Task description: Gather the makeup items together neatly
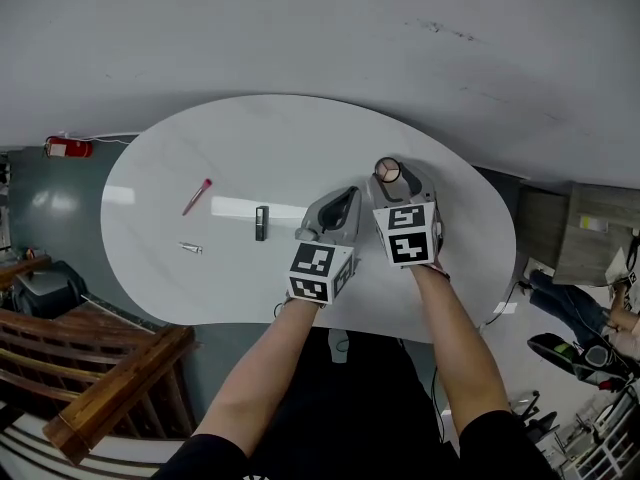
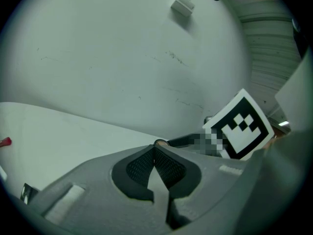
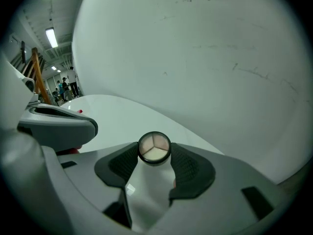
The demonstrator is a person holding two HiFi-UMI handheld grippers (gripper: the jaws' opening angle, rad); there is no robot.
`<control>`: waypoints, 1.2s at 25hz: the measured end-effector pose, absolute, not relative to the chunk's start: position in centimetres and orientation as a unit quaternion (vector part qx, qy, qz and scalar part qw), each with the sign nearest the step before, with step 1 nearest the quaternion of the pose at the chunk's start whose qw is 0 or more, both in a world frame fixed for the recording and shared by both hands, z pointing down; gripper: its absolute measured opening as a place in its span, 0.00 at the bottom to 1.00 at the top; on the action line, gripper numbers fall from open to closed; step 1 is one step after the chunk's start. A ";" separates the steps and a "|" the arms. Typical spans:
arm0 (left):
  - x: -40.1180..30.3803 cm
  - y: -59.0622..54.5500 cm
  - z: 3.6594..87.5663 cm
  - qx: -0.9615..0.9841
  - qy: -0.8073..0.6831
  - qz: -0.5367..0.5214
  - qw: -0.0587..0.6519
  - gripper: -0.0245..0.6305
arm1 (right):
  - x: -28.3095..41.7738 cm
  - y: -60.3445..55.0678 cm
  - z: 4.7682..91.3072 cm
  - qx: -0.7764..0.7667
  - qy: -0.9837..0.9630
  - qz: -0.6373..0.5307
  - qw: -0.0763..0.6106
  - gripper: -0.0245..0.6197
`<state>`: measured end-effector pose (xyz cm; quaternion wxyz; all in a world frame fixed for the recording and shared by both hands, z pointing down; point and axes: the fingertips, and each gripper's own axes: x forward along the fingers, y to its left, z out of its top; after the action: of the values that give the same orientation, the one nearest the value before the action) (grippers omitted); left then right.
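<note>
A round compact [image 3: 154, 148] is clamped by its rim between the pads of the right gripper [image 1: 389, 176], above the table [image 1: 250, 138] and well right of the black tube [image 1: 261, 222]. The left gripper [image 2: 154, 156] is clenched on nothing, between tube and compact. A pink-tipped stick [image 1: 197, 196] and a small silver piece [image 1: 190, 248] lie left of the tube. With so slight a rim hold, the compact could be squeezed out or dropped on edge and roll. The tube could be knocked away if the set-down is crowded.

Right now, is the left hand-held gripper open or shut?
Shut and empty. In the left gripper view, the left hand-held gripper has its pads touching at the tips, with nothing between them.
</note>
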<state>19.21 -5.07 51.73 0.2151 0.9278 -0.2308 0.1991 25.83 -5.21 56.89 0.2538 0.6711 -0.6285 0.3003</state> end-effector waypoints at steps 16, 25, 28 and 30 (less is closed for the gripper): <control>19.1 -6.4 53.4 0.921 -0.239 0.215 0.222 0.05 | 26.7 -6.2 60.9 0.657 -0.620 0.340 0.261 0.38; 18.9 -5.9 53.1 0.922 -0.235 0.213 0.220 0.05 | 26.5 -5.9 60.4 0.653 -0.624 0.347 0.252 0.45; 18.6 -5.6 52.7 0.923 -0.235 0.211 0.219 0.05 | 26.7 -5.7 59.2 0.659 -0.624 0.339 0.250 0.46; 18.4 -5.3 52.3 0.925 -0.234 0.208 0.217 0.05 | 26.7 -5.4 58.1 0.665 -0.622 0.331 0.248 0.46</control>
<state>18.39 -5.31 52.26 0.2167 0.9248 -0.2337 0.2077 26.70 -5.41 58.05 0.2479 0.6646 -0.6223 0.3310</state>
